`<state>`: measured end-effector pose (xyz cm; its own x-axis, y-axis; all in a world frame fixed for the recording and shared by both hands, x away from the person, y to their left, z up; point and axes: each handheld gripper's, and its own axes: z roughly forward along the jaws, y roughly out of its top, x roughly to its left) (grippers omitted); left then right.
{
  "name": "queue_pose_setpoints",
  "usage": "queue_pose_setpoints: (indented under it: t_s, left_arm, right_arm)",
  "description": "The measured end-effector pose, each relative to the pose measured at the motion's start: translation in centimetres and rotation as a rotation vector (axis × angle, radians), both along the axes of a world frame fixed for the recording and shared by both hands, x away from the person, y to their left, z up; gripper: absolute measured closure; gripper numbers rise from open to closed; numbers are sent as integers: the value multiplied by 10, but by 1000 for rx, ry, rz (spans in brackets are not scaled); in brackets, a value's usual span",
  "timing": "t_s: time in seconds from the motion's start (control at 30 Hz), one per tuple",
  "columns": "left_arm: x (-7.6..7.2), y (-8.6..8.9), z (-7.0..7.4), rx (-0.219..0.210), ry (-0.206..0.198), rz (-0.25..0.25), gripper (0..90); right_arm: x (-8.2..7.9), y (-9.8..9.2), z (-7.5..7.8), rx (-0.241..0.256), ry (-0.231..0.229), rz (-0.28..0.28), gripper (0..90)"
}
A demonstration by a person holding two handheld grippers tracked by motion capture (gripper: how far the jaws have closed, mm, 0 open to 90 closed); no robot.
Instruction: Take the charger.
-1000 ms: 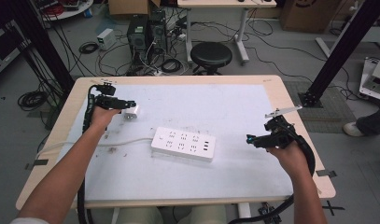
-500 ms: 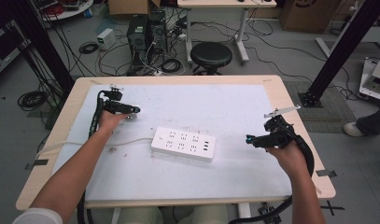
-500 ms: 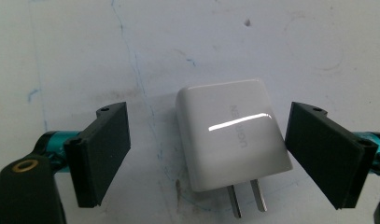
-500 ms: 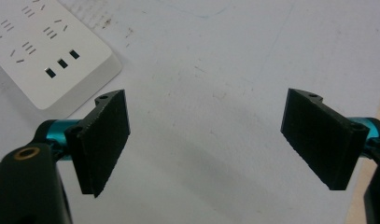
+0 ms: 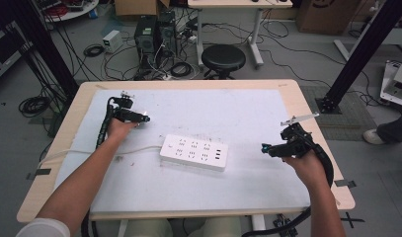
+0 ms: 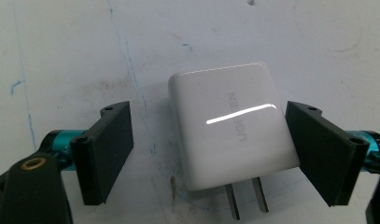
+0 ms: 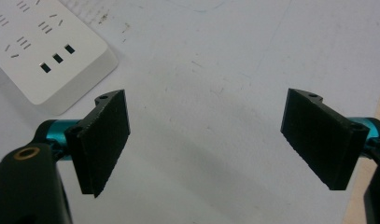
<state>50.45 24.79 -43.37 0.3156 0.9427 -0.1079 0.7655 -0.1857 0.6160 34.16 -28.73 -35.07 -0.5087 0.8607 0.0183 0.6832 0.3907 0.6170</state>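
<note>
Item: white charger [image 6: 232, 137] flat on the desk [image 5: 248, 106], far left, between my left hand-held gripper [image 6: 211, 154]'s wide jaws, ungrasped; next I close; right hand-held gripper [image 7: 204, 140] wide, empty.

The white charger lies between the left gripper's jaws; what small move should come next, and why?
Probably shift a little toward the far side, then close the left gripper on the white charger. Its jaws stand open on both sides; one jaw is near the charger's side, the other is well apart. The prongs point back toward the camera.
</note>
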Motion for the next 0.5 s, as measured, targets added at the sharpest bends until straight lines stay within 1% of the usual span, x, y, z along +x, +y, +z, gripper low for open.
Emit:
queue_pose_setpoints:
  t_s: [0.03,0.1,0.23,0.33,0.4,0.43,0.47,0.5]
  left_arm:
    - [-1,0,1,-10,4,-17,258]
    - [-1,0,2,-26,5,-30,356]
    - [-2,3,2,-35,3,-25,412]
    - [-3,5,3,-45,5,-24,417]
    - [-4,7,4,-51,-8,-21,420]
    - [-5,7,5,-63,-14,-13,424]
    - [-5,7,5,-63,-14,-13,426]
    - [-7,10,8,-78,-6,-26,426]
  right_arm:
    - [0,-1,0,-2,-4,2,158]
    - [0,-1,0,2,-2,-2,158]
    - [-1,-2,-2,1,-2,1,158]
    - [-1,-3,-3,5,-1,0,158]
    - [-2,-3,-3,6,-3,3,158]
    - [-3,-3,-3,12,0,-4,158]
    - [-3,-3,-3,12,0,-4,158]
    - [-3,-4,-3,7,-5,3,158]
